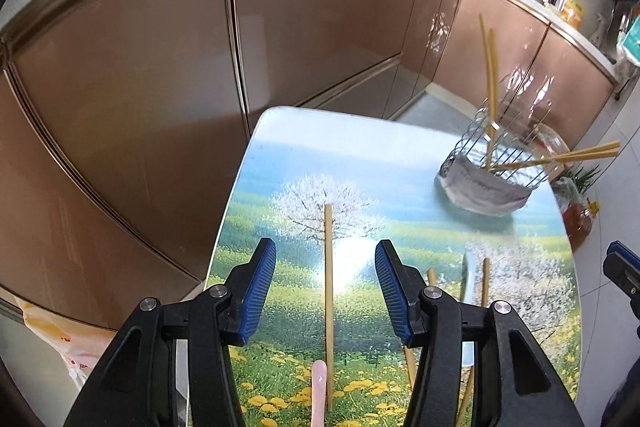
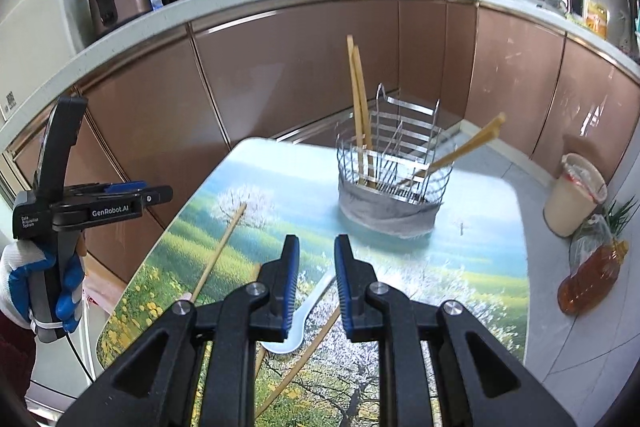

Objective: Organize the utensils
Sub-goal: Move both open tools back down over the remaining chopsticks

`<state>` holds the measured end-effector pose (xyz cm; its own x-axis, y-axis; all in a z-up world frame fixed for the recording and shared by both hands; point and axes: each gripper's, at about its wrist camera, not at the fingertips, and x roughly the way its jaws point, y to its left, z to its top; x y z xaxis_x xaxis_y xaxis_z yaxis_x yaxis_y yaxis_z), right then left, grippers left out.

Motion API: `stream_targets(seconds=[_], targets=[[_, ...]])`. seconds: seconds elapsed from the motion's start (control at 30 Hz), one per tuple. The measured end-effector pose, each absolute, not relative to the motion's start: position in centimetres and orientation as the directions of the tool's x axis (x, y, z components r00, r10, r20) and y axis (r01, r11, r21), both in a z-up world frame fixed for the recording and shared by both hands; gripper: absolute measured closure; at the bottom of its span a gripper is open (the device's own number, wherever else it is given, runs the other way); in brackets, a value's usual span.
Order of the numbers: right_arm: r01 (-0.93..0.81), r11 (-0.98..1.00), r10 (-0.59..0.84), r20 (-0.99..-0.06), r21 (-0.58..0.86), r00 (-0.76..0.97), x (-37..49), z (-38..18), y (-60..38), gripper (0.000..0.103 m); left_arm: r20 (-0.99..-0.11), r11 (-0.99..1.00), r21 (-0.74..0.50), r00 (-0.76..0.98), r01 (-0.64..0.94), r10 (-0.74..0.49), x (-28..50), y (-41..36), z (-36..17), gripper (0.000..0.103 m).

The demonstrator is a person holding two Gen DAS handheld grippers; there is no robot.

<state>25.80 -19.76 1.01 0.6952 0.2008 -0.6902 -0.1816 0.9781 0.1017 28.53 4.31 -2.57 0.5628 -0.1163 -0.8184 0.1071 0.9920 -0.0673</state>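
Above chopstick (image 1: pixel 329 291), hand-held grippers empty.

The wire rack (image 2: pixel 394 167) stands on the far part of the table (image 2: pixel 480 259). Four chopsticks (image 2: pixel 358 99) stand in the rack. Nearer than the rack, one chopstick (image 2: pixel 222 247) lies on the table, off to the rack's left. A spoon (image 2: pixel 304 315) lies on the table in front of the rack, with more chopsticks (image 2: pixel 308 347) beside it. Right of the rack, a bucket (image 2: pixel 576 195) and a bottle (image 2: pixel 592 279) are on the floor.
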Motion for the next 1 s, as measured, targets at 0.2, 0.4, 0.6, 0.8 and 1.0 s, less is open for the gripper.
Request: stream_targets(seconds=[0.2,0.4,0.6,0.8,1.0], targets=[[-0.172,0.979,0.2,-0.716,0.114,0.669,27.2,-0.6,-20.0,0.086,-0.838,0.993,-0.06,0.535,0.106,-0.108,30.0,4.2,-4.3,0.052],[-0.158,0.979,0.2,-0.754,0.129,0.626,28.7,-2.8,-20.3,0.086,-0.864,0.993,-0.047,0.496,0.104,-0.093,31.5,4.1,-6.3,0.052],[-0.136,0.978,0.205,-0.831,0.157,0.518,30.6,-7.1,-20.5,0.086,-0.899,0.995,-0.038,0.432,0.097,-0.076,33.4,4.1,-9.0,0.052],[-0.122,0.975,0.218,-0.88,0.183,0.422,32.5,-10.6,-20.6,0.086,-0.918,0.995,-0.031,0.392,0.091,-0.065,34.9,4.3,-10.7,0.052],[-0.108,0.978,0.207,-0.906,0.179,0.37,33.7,-12.5,-20.5,0.086,-0.931,0.996,-0.026,0.361,0.086,-0.056,35.9,4.1,-11.8,0.052]])
